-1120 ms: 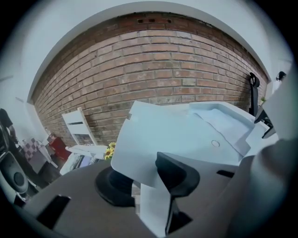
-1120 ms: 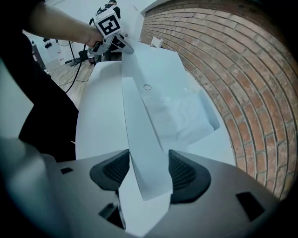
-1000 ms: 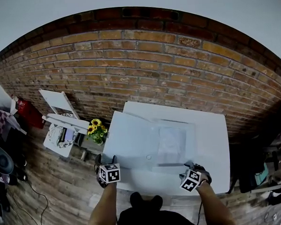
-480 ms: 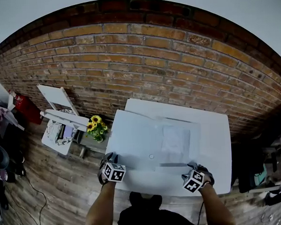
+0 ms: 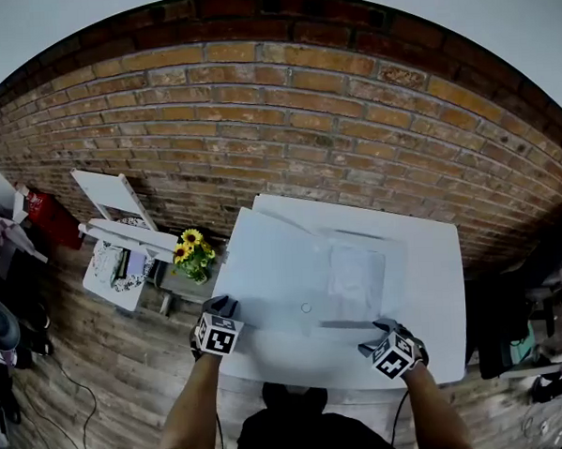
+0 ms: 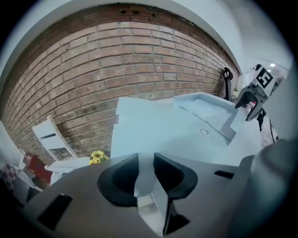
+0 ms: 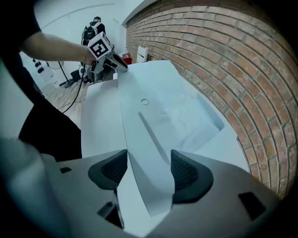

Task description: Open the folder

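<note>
1 folder (image 5: 293,275) between jaws: left hand-held gripper (image 6: 145,158) closing narrow, right hand-held gripper (image 7: 149,155) widening.

One folder (image 5: 274,275), one table (image 5: 437,295), two hand-held grippers (image 5: 227,311) (image 5: 379,334), one sunflower bunch (image 5: 190,255).

Left gripper (image 6: 145,160) jaws just closing, right gripper (image 7: 149,158) opening

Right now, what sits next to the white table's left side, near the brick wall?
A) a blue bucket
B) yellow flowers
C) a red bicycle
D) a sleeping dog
B: a bunch of yellow flowers stands just left of the table, in front of the brick wall.
</note>
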A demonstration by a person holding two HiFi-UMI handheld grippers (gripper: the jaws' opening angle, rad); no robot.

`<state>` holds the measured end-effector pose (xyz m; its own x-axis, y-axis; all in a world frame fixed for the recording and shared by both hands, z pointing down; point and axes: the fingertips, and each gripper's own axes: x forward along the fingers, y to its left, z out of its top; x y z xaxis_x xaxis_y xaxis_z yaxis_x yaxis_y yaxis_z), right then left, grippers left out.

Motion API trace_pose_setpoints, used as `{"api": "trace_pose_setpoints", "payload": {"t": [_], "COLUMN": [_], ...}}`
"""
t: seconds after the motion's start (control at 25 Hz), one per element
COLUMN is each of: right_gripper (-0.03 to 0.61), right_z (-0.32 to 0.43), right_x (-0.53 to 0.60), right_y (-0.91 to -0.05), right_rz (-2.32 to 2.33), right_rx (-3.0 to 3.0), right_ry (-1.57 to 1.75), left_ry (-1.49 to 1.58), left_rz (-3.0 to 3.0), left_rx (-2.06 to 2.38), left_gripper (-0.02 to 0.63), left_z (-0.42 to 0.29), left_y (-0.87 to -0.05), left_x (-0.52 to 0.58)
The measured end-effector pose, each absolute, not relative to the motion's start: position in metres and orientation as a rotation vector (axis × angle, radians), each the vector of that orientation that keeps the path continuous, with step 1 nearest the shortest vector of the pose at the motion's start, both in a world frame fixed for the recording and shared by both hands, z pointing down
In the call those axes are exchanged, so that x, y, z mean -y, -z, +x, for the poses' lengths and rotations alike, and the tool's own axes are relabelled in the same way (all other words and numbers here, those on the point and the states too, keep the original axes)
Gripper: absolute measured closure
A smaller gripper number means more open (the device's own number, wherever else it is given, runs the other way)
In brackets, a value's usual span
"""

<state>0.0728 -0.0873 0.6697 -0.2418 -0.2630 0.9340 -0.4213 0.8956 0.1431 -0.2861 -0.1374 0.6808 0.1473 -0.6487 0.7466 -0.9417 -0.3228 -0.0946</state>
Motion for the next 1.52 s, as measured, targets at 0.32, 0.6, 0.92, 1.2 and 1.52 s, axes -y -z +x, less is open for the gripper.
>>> {"api": "trace_pose_setpoints", "payload": {"t": [0.32,0.6,0.92,1.2,1.52], "right_gripper": [0.282,0.285,0.288,0.290,0.268], "right_z": [0.060,0.067,0.059,0.047,0.033], "right_x": [0.087,0.088,0.093,0.087,0.093], "right_y": [-0.669,-0.685,-0.681,-0.686,-0.658], "right_rz": [0.572,0.615,0.509,0.288,0.219], "right_rx": [1.851,1.776,1.817,1.860,2.001], "right_ry": [-0.206,-0.231,-0.125,-0.124,-0.160], "left_ry": [-1.094,-1.050,-1.071,-0.888,-0.778], "left_rz": [1.984,2.035,2.141,2.007,2.059], "left_rx": [1.344,1.299,1.152,1.384,1.451], "left_gripper": [0.477,0.507,0.307,0.307,0.322], "left_z": [-0.288,-0.279,-0.207,-0.199,-0.190], "left_y": [-0.723,-0.716,-0.689,-0.662,-0.626], "left_x": [0.134,0.144,0.181,0.226,0.232]}}
